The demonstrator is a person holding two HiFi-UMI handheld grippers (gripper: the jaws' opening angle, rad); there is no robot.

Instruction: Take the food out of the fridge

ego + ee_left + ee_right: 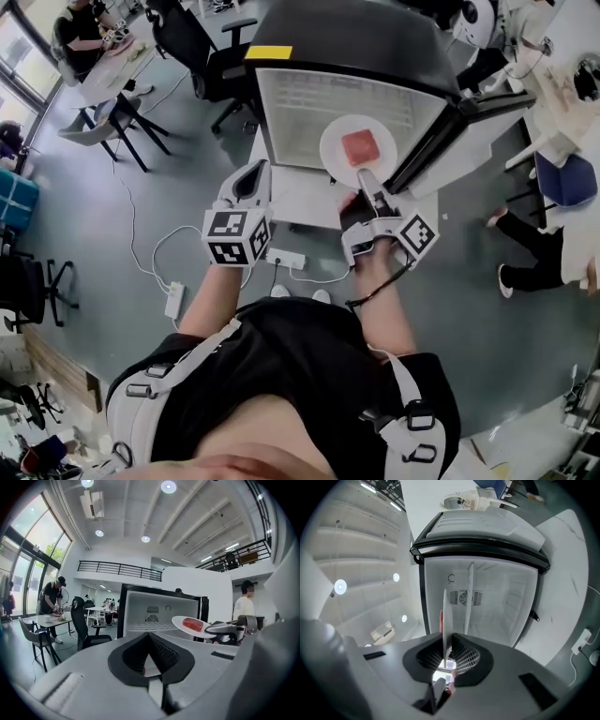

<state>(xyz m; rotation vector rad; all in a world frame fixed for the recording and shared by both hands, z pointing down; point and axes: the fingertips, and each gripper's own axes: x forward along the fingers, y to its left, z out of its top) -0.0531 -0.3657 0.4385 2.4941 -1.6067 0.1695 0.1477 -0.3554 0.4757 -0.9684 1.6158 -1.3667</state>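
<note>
Fridge: black-framed, white inside, door open, directly ahead of the person. Plate: white, round, held about level in front of the open compartment. Food: one red block, lying on the plate's middle. Right gripper: jaws clamped on the plate's near rim, pointing at the fridge. Left gripper: jaws together, nothing between them; beside the right gripper, clear of the plate. Power strip: white, on the grey floor below the grippers, with a white cable.
</note>
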